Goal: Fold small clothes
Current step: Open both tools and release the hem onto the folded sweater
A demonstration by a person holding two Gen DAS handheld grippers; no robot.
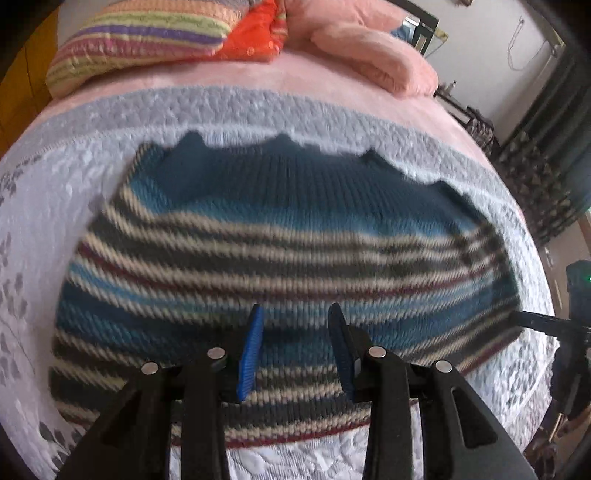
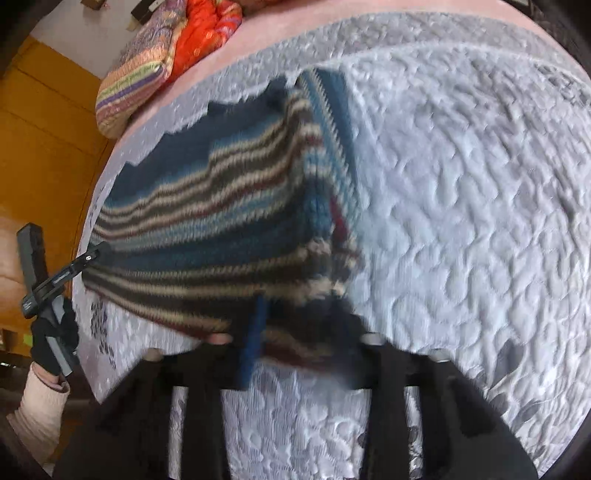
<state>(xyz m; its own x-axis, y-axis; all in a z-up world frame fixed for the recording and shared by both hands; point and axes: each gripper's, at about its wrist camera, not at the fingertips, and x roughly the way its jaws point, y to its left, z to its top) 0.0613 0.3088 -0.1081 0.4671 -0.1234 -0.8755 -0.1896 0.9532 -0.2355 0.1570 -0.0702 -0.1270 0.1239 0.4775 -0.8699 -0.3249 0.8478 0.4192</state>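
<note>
A knitted sweater (image 1: 280, 236) with teal, cream, grey and dark red stripes lies folded on the white quilted cover (image 1: 369, 122). My left gripper (image 1: 295, 310) hovers open over its near half, blue pads (image 1: 251, 347) well apart and nothing between them. The right gripper (image 1: 524, 319) reaches the sweater's right edge at the frame's side. The right wrist view is blurred: the sweater (image 2: 221, 206) runs away to the left, and its near right corner lies between the spread fingers of my right gripper (image 2: 304, 310). The left gripper (image 2: 92, 256), held by a gloved hand (image 2: 51, 339), touches the sweater's far left edge.
A striped pillow (image 1: 140, 40), an orange quilt (image 1: 255, 33) and a folded pink blanket (image 1: 373, 48) lie at the head of the bed. A yellow wall (image 2: 44, 147) stands beyond the left bed edge. Wide bare white quilt (image 2: 461, 203) spreads right of the sweater.
</note>
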